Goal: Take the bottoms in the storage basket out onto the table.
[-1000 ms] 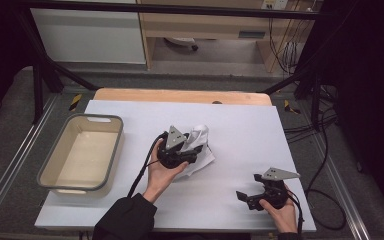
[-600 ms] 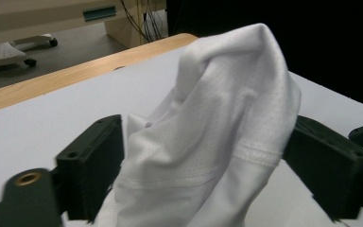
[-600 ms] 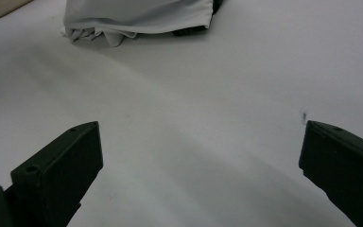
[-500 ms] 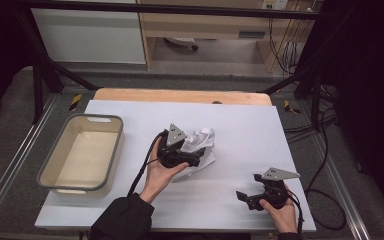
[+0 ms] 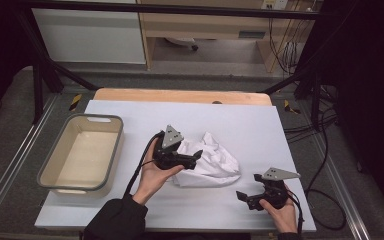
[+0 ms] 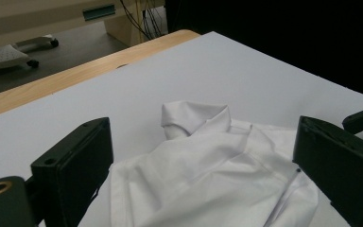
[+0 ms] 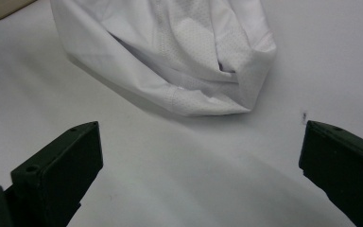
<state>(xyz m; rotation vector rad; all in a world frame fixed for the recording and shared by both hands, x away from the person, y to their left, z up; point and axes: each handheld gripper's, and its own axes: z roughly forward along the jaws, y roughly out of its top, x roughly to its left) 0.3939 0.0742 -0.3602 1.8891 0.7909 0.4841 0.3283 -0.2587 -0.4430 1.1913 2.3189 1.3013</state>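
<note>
A crumpled white cloth lies on the white table top, right of centre. My left gripper hovers at the cloth's left edge, pointing right. Its jaws have just been opening and now stand wide. In the left gripper view the cloth lies loose below and beyond the left gripper, and neither pad presses on it. My right gripper rests near the front right edge, open. In the right gripper view the right gripper has bare table between its jaws, with the cloth farther ahead.
A grey-rimmed beige bin stands at the table's left side with nothing in it. A wooden strip runs along the far edge. Cables hang off the right side, over the floor.
The left gripper has opened and let go of the cloth. The cloth was bunched up at its jaws and now lies lower and spread toward the right. The right gripper has not moved.
</note>
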